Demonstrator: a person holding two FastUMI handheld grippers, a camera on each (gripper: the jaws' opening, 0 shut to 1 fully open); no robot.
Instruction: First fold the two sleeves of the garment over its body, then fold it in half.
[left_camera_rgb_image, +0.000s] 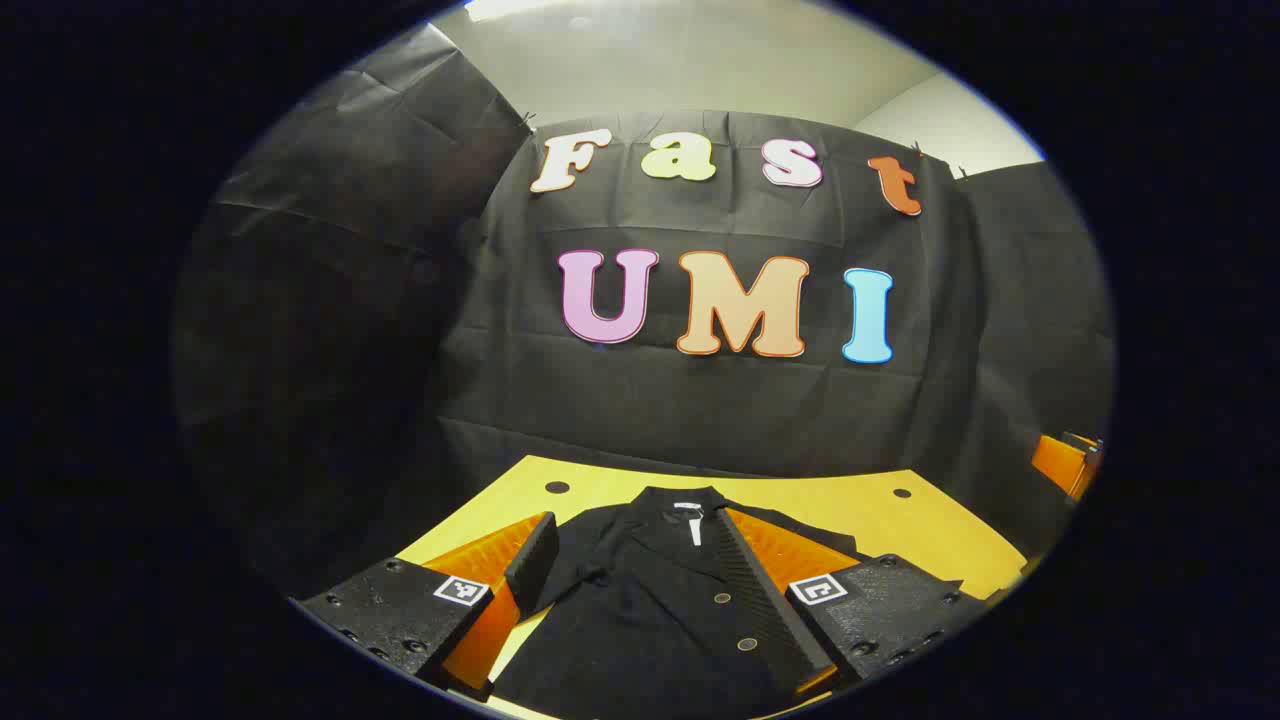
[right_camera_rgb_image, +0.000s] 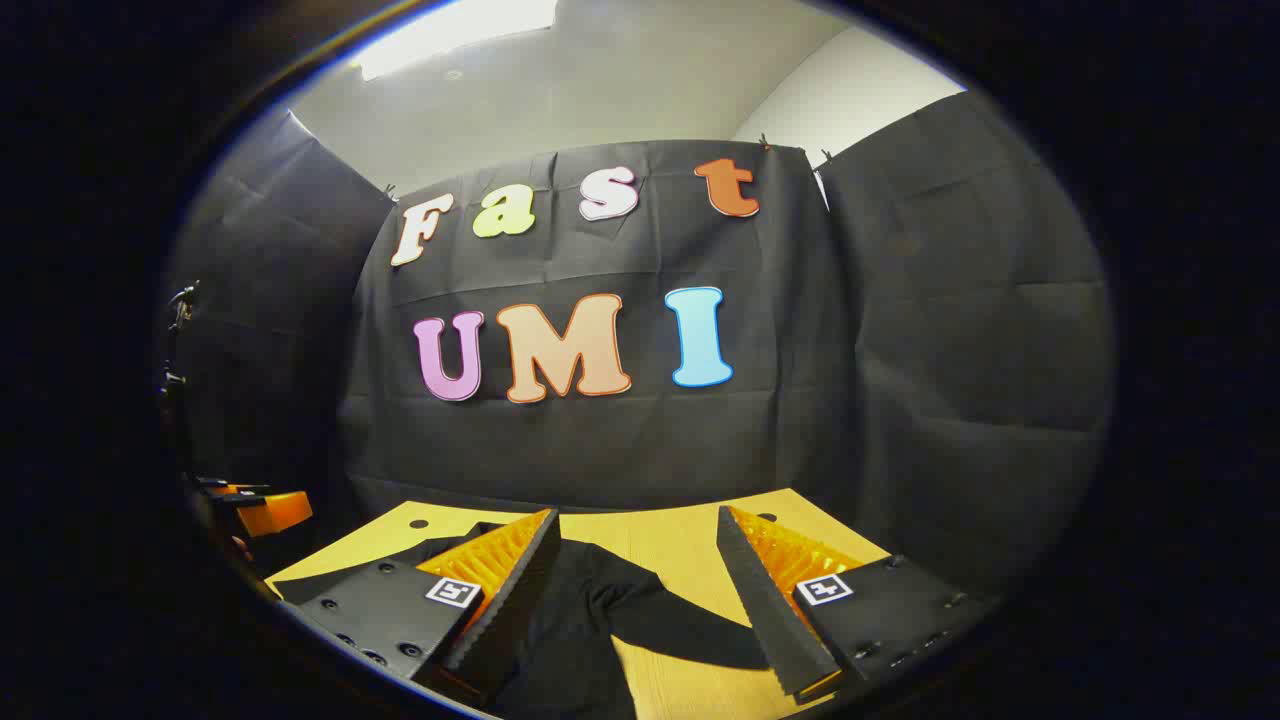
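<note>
I count one black button-front cardigan (left_camera_rgb_image: 660, 600) lying flat on the yellow bench (left_camera_rgb_image: 860, 510), collar toward the booth wall, three buttons visible down its placket. My left gripper (left_camera_rgb_image: 640, 585) hovers above its chest, jaws wide apart and empty. My right gripper (right_camera_rgb_image: 635, 590) hovers over one sleeve (right_camera_rgb_image: 670, 620), equally wide and empty.

A yellow table (left_camera_rgb_image: 880, 520) is seen in both gripper views, backed at its far edge by the black cloth wall. Small dark round holes are noted near the far corners. A black garment (left_camera_rgb_image: 650, 600) is laid flat directly on the surface, collar toward the far edge, buttons visible down its front. One sleeve (right_camera_rgb_image: 680, 625) is spread toward the right edge.
</note>
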